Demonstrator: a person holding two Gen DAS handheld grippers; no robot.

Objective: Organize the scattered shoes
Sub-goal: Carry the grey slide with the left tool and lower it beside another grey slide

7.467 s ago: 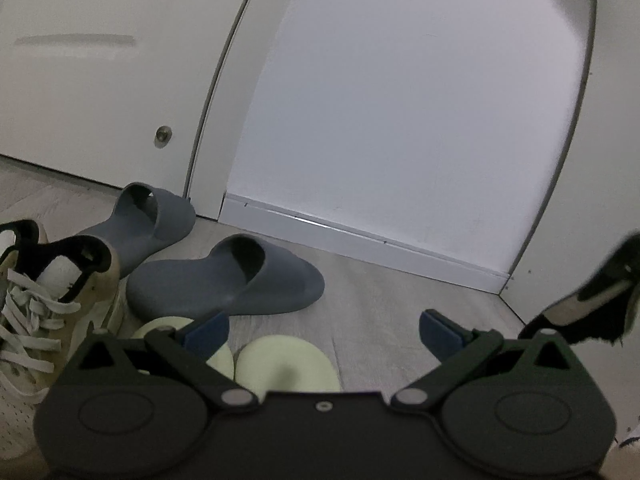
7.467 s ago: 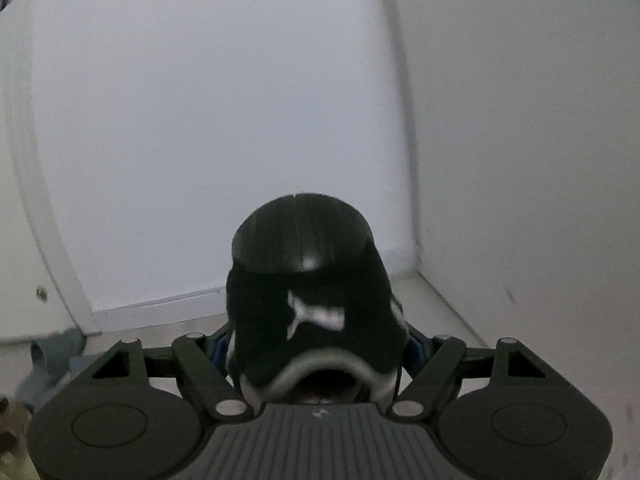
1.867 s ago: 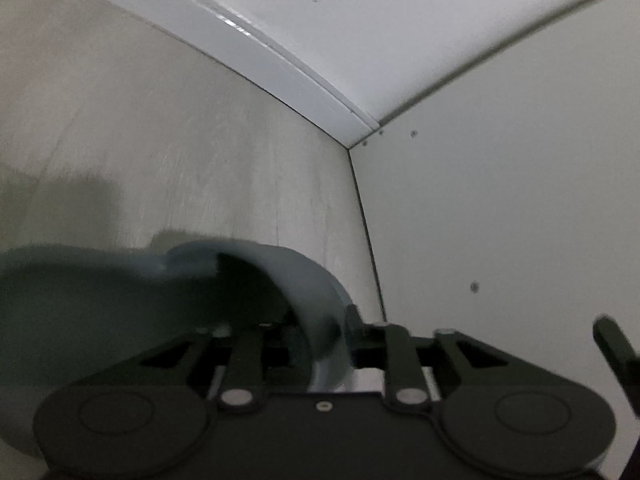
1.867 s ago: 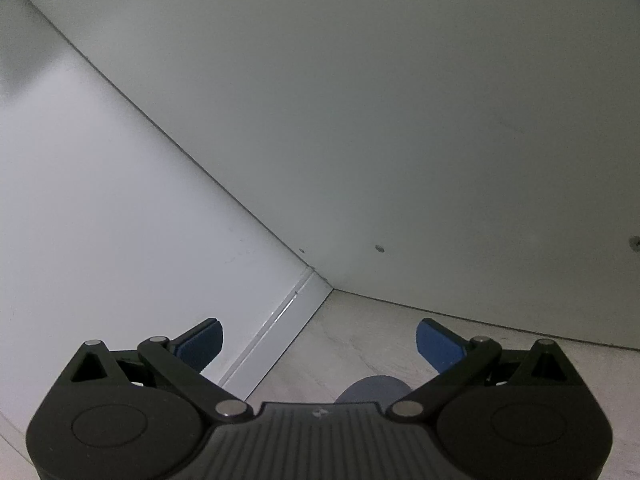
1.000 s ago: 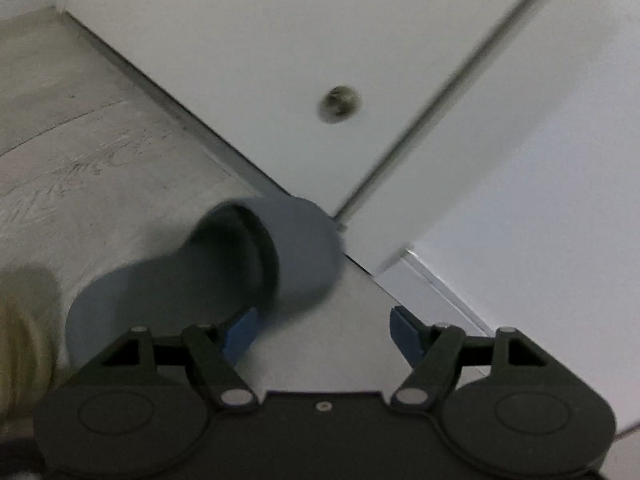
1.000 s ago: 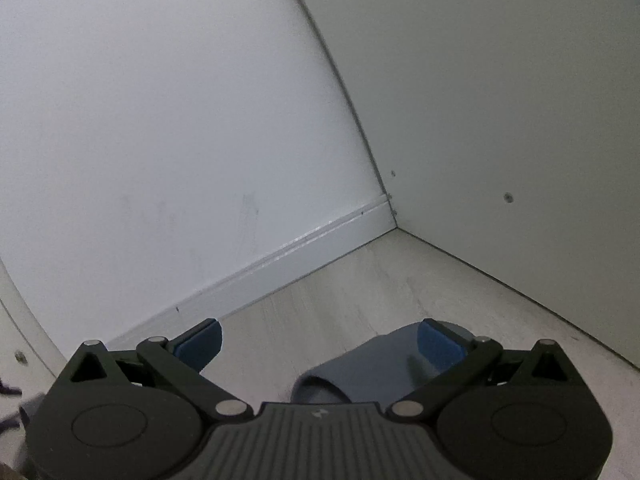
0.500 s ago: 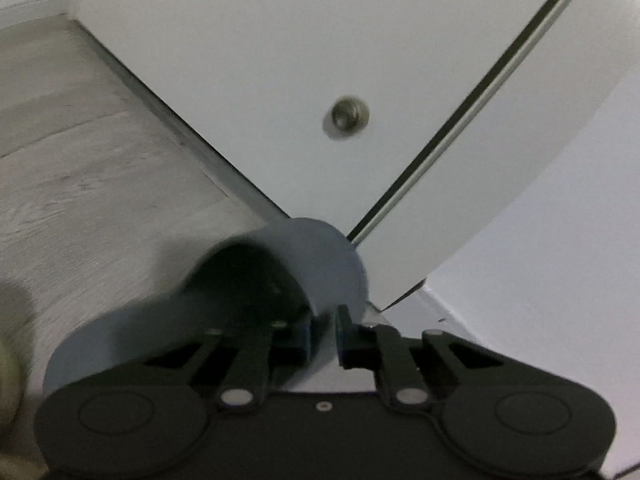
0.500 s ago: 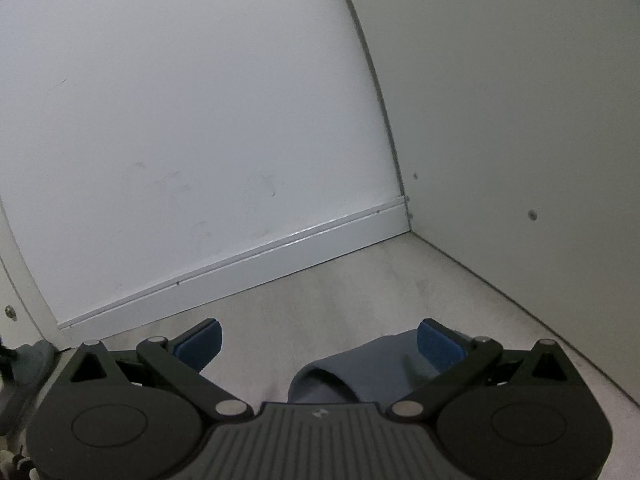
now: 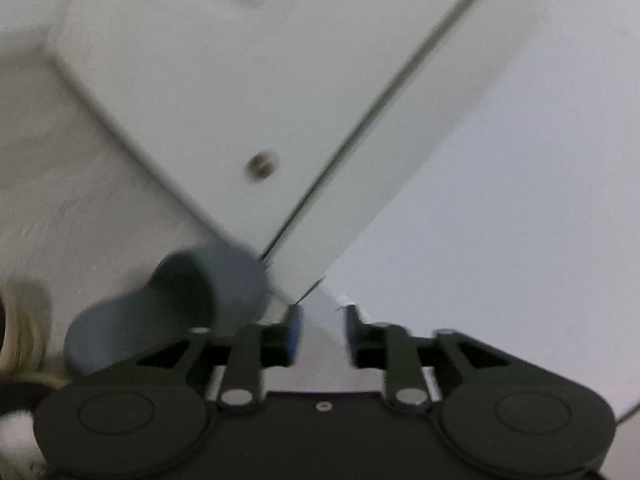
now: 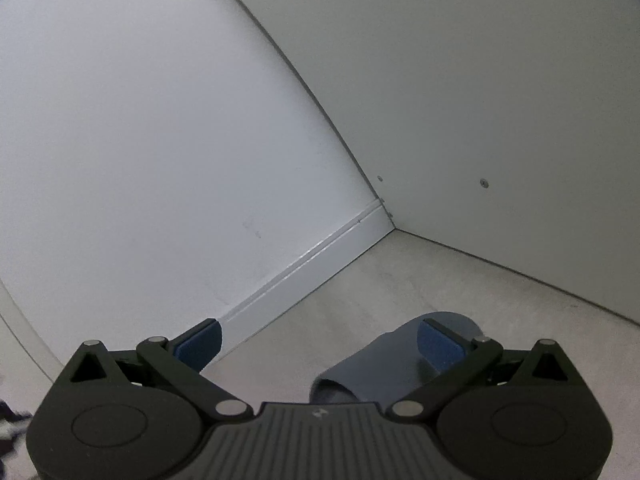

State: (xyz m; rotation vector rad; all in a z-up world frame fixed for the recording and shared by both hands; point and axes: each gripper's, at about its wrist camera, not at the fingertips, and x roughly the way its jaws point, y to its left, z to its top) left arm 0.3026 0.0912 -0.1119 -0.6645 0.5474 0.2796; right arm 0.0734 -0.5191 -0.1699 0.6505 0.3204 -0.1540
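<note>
Through your left wrist camera, the left gripper (image 9: 320, 334) has its blue-padded fingers a narrow gap apart with nothing between them; only floor and baseboard show in the gap. The grey-blue foam slide slipper (image 9: 168, 312) lies on the pale wood-look floor (image 9: 60, 200) just left of the left finger, its open mouth turned toward you, its toe close to the foot of the white cabinet door with the small round metal stud (image 9: 259, 165). My reading is that it lies there loose, not held. The blur makes contact with the door hard to judge. A cream laced shoe (image 9: 18, 332) shows at the left edge, next to the slipper's heel, so room is tight on that side; the free way out runs right of the slipper.

Through your right wrist camera, the right gripper (image 10: 320, 344) is spread wide and empty. A second grey-blue foam slide slipper (image 10: 388, 364) sits on the floor under its right finger, toe toward the room corner, likely parked there as the pair's spot. Between this slipper and the white baseboard (image 10: 304, 264) lies bare floor, room enough, I judge, for its mate.
</note>
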